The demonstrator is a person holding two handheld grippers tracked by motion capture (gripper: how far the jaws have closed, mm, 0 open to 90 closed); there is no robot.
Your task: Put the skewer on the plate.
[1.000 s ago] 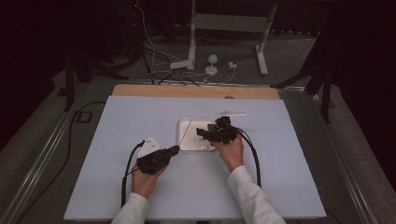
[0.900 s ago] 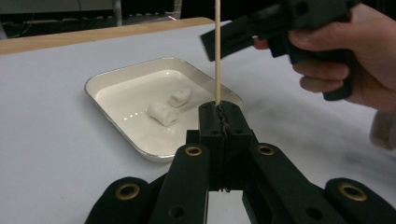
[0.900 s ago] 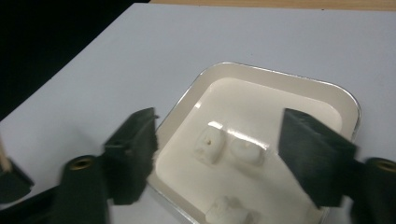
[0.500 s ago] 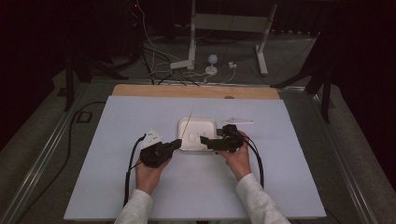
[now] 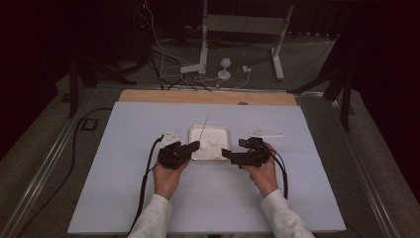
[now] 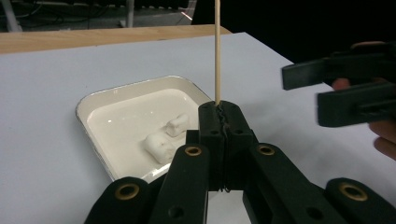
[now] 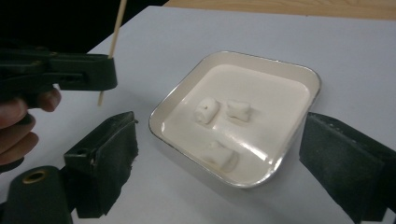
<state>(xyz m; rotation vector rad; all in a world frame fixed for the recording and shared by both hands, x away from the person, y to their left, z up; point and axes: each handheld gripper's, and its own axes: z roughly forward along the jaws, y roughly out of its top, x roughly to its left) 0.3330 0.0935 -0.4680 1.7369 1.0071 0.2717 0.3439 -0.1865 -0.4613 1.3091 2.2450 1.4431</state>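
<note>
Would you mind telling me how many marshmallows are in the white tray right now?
3, all inside the tray: one marshmallow left of centre, a second just beside it, a third nearer the right gripper's camera. None seems hidden.

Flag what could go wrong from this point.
1. The left tool pinches the thin skewer near its lower end; the long free length could tilt or slip.
2. The marshmallows lie loose in the shallow tray; the open right tool may push the tray or nudge them away.

I count one tray (image 7: 306, 77) | three marshmallows (image 7: 207, 110) in it | one wooden skewer (image 6: 217, 51) | two grippers (image 5: 193, 148) on my feeds
</note>
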